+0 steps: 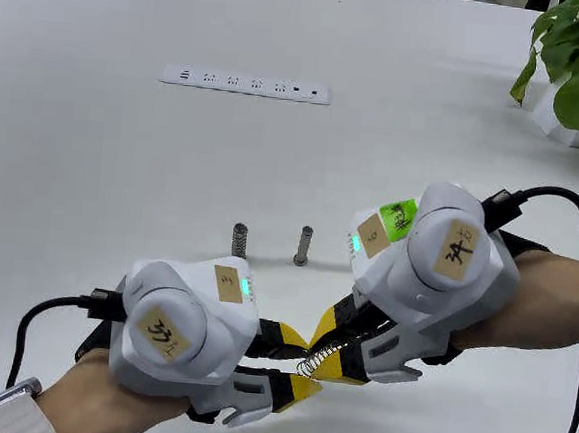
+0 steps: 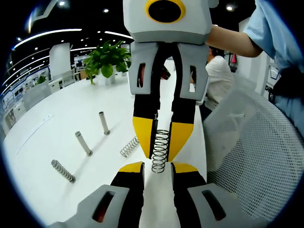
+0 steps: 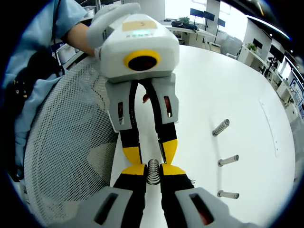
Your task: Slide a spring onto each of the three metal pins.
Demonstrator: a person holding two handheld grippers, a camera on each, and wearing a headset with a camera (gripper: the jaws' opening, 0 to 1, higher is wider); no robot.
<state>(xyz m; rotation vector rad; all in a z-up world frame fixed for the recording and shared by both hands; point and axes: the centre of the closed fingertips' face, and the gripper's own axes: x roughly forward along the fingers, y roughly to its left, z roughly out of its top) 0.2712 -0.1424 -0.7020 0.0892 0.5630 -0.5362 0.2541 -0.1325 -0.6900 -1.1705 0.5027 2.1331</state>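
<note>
A loose spring (image 1: 320, 359) hangs between the two grippers above the table's near edge. My right gripper (image 3: 153, 170) is shut on the spring (image 3: 153, 172). Facing it, my left gripper (image 2: 158, 167) stands open, its yellow tips flanking the lower end of the spring (image 2: 160, 147) without pinching it. Three metal pins stand upright on the white table. One pin (image 1: 239, 240) wears a spring; the pin beside it (image 1: 304, 246) is bare. In the left gripper view the sprung pin (image 2: 63, 171) and two bare pins (image 2: 83, 143) (image 2: 103, 122) stand in a row. A second loose spring (image 2: 129, 146) lies near them.
A white power strip (image 1: 246, 84) lies far back on the table (image 1: 93, 161). At the back right corner sits a potted plant (image 1: 578, 59). A mesh chair (image 2: 247, 152) stands just off the table's near edge, under the grippers.
</note>
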